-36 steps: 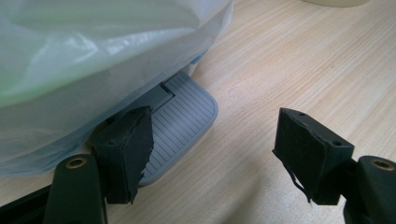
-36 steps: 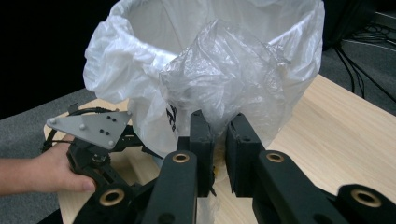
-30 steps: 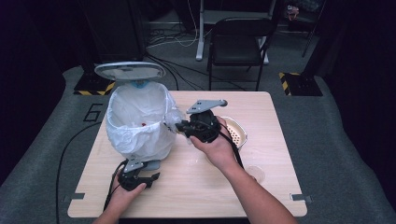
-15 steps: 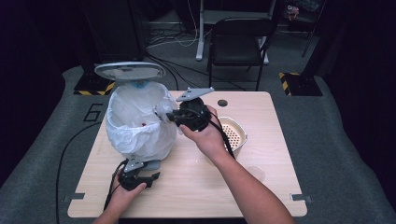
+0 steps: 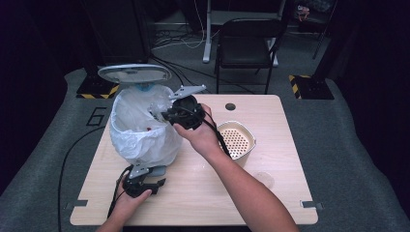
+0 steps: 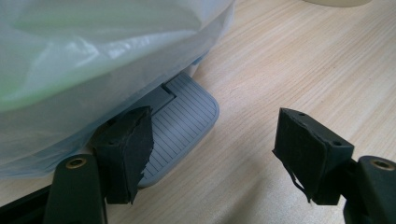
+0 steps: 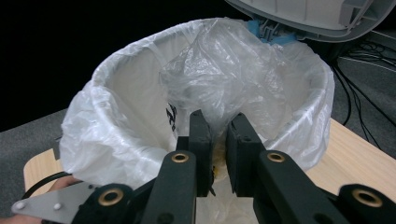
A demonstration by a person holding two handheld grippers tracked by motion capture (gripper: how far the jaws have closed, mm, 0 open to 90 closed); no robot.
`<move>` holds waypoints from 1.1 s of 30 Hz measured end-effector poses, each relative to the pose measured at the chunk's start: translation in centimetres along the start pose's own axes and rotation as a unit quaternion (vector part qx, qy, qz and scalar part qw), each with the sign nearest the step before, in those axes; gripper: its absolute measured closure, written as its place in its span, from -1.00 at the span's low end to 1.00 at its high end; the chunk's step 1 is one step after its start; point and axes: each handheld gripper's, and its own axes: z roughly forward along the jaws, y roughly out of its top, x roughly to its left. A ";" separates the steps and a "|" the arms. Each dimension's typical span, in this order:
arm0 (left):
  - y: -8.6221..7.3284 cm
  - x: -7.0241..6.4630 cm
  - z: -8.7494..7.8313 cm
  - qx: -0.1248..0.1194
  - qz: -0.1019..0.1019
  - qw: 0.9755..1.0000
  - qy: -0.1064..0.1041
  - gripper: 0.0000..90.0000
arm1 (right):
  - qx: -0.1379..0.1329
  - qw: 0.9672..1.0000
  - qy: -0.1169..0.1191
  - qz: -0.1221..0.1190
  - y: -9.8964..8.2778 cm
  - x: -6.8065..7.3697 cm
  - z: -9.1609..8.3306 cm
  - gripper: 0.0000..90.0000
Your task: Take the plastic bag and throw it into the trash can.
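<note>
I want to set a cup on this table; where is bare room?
The table is bare along its near right side, beside the cream perforated basket, and at the far right around the round hole. The left is crowded by the lined bin and left gripper.

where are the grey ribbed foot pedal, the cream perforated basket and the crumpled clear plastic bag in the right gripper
grey ribbed foot pedal [image 6: 184, 122], left gripper view, on its ribbed top
cream perforated basket [image 5: 235, 141], high view, on its holed floor
crumpled clear plastic bag [image 7: 219, 74], right gripper view, on the bunched film above the jaws
</note>
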 end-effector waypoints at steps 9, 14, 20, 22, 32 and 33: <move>0.0 -0.3 0.2 -0.014 -0.018 1.000 0.001 -0.38 | -0.008 1.000 -0.002 0.004 0.5 -0.4 1.5 0.83; 0.0 -0.3 0.2 -0.014 -0.017 1.000 0.001 -0.38 | -0.010 1.000 -0.002 0.005 1.2 -0.1 2.3 0.83; 0.0 -0.3 0.2 -0.015 -0.017 1.000 0.001 -0.38 | -0.012 1.000 -0.003 -0.005 2.3 0.6 3.6 0.83; 0.0 -0.3 0.2 -0.015 -0.018 1.000 0.001 -0.38 | -0.012 1.000 -0.005 -0.010 2.7 0.9 4.2 0.83; 0.0 -0.2 0.1 -0.010 -0.018 1.000 -0.003 -0.38 | -0.017 1.000 -0.014 -0.007 3.5 1.0 5.2 0.82; 0.0 -0.2 0.1 -0.010 -0.018 1.000 -0.003 -0.38 | -0.016 1.000 -0.014 -0.006 3.5 0.9 5.2 0.82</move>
